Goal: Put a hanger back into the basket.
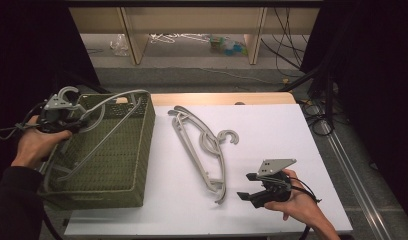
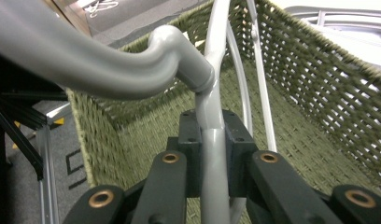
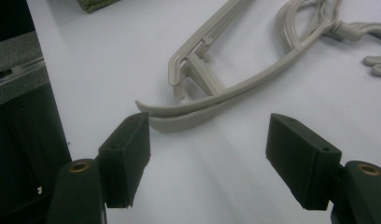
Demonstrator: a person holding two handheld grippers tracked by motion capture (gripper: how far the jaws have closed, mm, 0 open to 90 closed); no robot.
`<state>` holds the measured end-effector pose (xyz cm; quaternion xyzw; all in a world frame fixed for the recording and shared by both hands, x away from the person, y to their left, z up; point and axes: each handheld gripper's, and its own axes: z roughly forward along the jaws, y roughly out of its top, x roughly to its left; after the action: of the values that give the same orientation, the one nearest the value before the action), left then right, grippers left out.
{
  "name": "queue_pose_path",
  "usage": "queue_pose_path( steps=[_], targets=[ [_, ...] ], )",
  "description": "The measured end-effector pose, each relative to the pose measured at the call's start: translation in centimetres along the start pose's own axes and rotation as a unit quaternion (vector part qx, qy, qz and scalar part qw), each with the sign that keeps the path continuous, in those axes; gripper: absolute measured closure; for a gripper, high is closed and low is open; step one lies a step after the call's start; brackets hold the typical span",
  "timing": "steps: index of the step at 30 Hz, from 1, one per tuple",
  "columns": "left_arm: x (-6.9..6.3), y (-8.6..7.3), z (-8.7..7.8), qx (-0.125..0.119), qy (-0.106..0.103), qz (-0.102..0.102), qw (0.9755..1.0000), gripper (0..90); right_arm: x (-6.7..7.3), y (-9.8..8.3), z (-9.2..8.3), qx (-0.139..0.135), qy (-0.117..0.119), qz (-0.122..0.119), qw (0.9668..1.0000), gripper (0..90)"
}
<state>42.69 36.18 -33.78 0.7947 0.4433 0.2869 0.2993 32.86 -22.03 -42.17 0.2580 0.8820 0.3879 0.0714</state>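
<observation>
A grey plastic hanger (image 1: pixel 109 120) leans slantwise inside the green woven basket (image 1: pixel 137 165) at the table's left. My left gripper (image 1: pixel 77 121) is shut on this hanger (image 2: pixel 212 154) just below its hook, which curls above the basket's far-left rim. Two or more beige hangers (image 1: pixel 202 150) lie stacked on the white tabletop (image 1: pixel 272 135) in the middle. My right gripper (image 1: pixel 249 186) hovers open near the front right, its jaws wide apart, pointed at the lower tips of those beige hangers (image 3: pixel 216 93). Between the right gripper's pads (image 3: pixel 128 149) there is only table.
The basket stands at the table's left front corner, partly over the edge. Beyond the table are a wooden shelf frame (image 1: pixel 192 25), loose cables (image 1: pixel 292 60) on the floor and dark curtains at both sides. A metal rail (image 1: pixel 349 170) runs along the right.
</observation>
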Motion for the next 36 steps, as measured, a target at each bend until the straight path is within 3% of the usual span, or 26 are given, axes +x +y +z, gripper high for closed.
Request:
queue_pose_path(
  steps=[5, 9, 18, 19, 22, 25, 28, 29, 30, 31, 32, 33, 34, 36],
  targets=[
    [0.5, -0.7, 0.3, 0.009, 0.003, -0.021, 0.9997, 80.1, -0.1, 0.0, 0.1, -0.001, -0.002, 0.001, 1.0, 30.6],
    [0.6, -0.7, 0.8, 0.018, -0.003, -0.017, 0.9997, 80.1, -0.1, -0.1, 0.1, 0.001, -0.003, 0.001, 1.0, 30.5],
    [-0.3, -1.5, 4.3, 0.05, -0.024, -0.019, 0.9983, 79.7, 0.0, -0.1, 0.1, 0.004, 0.0, -0.001, 1.0, 30.5],
    [-0.4, -1.8, 4.7, 0.042, -0.025, -0.028, 0.9984, 79.6, 0.0, -0.1, 0.1, 0.004, 0.0, -0.001, 1.0, 30.5],
    [-0.2, -2.0, 5.3, 0.046, -0.033, -0.021, 0.9982, 79.3, -0.1, -0.1, 0.2, 0.006, 0.0, -0.001, 1.0, 30.5],
    [-0.3, -2.4, 6.0, 0.051, -0.031, -0.017, 0.9981, 79.3, 0.0, -0.2, 0.2, 0.006, 0.001, 0.0, 1.0, 30.5],
    [-0.3, -3.0, 6.5, 0.062, -0.028, -0.034, 0.9971, 78.4, 0.0, -0.2, 0.3, 0.006, -0.001, -0.001, 1.0, 30.3],
    [0.2, -3.6, 6.8, 0.074, -0.026, -0.017, 0.9968, 77.7, 0.0, -0.2, 0.4, 0.005, 0.001, -0.003, 1.0, 30.1],
    [0.2, -3.6, 6.8, 0.074, -0.026, -0.017, 0.9968, 77.0, 0.0, -0.2, 0.4, 0.005, 0.001, -0.003, 1.0, 30.1],
    [0.2, -3.9, 6.9, 0.069, -0.026, -0.03, 0.9968, 77.0, 0.0, -0.2, 0.4, 0.006, 0.002, -0.003, 1.0, 29.7],
    [0.3, -4.1, 6.9, 0.082, -0.017, -0.031, 0.996, 72.7, 0.0, -0.2, 0.4, 0.006, 0.003, -0.002, 1.0, 29.2],
    [0.4, -4.2, 6.8, 0.086, -0.014, -0.038, 0.9955, 74.4, 0.0, -0.2, 0.5, 0.005, 0.001, -0.002, 1.0, 28.4],
    [0.7, -4.2, 6.7, 0.088, -0.014, -0.025, 0.9957, 72.6, 0.0, -0.2, 0.5, 0.007, 0.003, -0.002, 1.0, 27.9],
    [0.9, -4.3, 6.6, 0.091, -0.01, -0.023, 0.9956, 71.7, 0.0, -0.2, 0.6, 0.005, 0.002, -0.001, 1.0, 26.5]
  ],
)
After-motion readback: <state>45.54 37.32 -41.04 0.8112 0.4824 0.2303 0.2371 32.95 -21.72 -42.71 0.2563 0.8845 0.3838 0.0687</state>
